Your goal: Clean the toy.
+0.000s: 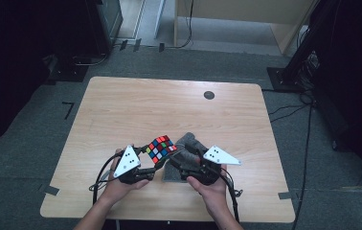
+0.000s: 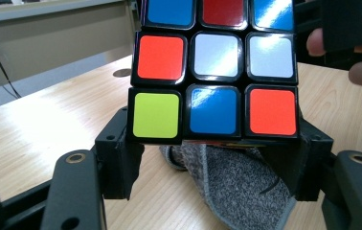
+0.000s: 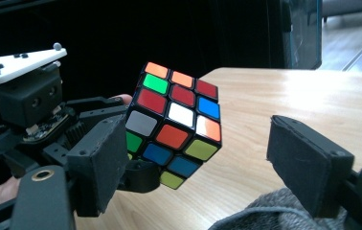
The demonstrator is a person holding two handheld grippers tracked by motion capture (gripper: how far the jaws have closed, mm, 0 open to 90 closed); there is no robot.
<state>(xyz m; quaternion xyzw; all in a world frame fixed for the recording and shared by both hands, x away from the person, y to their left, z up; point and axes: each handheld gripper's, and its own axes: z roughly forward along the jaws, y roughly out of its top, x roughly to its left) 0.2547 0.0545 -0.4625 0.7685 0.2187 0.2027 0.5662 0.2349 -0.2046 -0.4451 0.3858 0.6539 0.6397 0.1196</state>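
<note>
My left tool [image 1: 145, 165] pinches the puzzle cube [image 1: 161, 148] above the worktop [image 1: 121, 110] — my right tool [image 1: 181, 165] stands spread just beside it, touching nothing. A grey cloth [image 1: 188, 143] lies just behind on the worktop.

Dim room, brightly lit tabletop

Glare streaks the cube's [image 2: 216, 67] glossy stickers; room edges fall into black; close jaws look slightly soft.
</note>
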